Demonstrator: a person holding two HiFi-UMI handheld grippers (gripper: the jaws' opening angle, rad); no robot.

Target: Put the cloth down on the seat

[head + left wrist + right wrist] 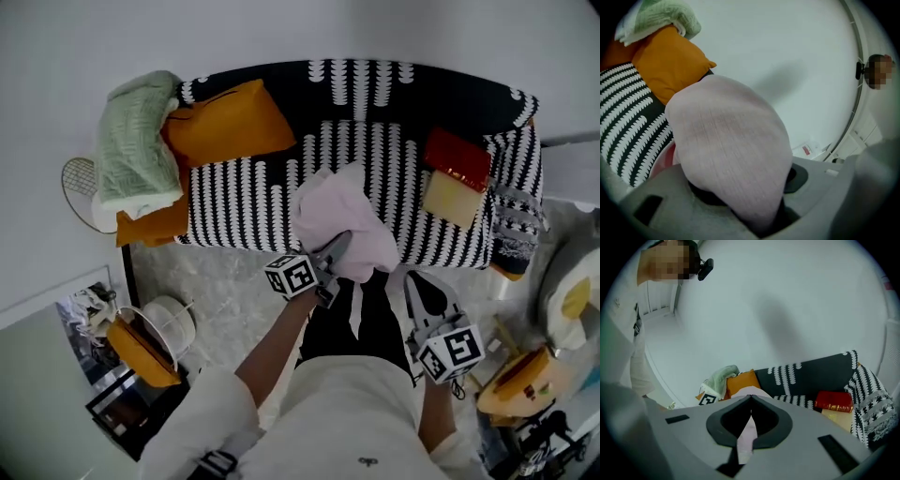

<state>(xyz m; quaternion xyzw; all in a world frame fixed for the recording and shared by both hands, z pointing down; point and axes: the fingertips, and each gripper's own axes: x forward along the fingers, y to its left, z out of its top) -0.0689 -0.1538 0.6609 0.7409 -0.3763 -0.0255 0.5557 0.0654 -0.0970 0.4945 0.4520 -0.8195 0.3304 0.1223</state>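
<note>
A pale pink cloth (342, 223) hangs bunched over the front edge of the black-and-white patterned sofa seat (244, 202). My left gripper (337, 247) holds its lower part, and in the left gripper view the cloth (731, 154) drapes over the jaws and hides them. My right gripper (412, 277) is just right of the cloth's lower corner. In the right gripper view its tips (751, 400) meet, and a thin strip of pink cloth (746, 437) is pinched between the jaws.
An orange cushion (230, 122) and a green blanket (136, 145) lie at the sofa's left end. A red book (457, 159) on a tan box (452, 199) sits at its right end. A wire side table (80, 187) and floor clutter (141, 352) stand to the left.
</note>
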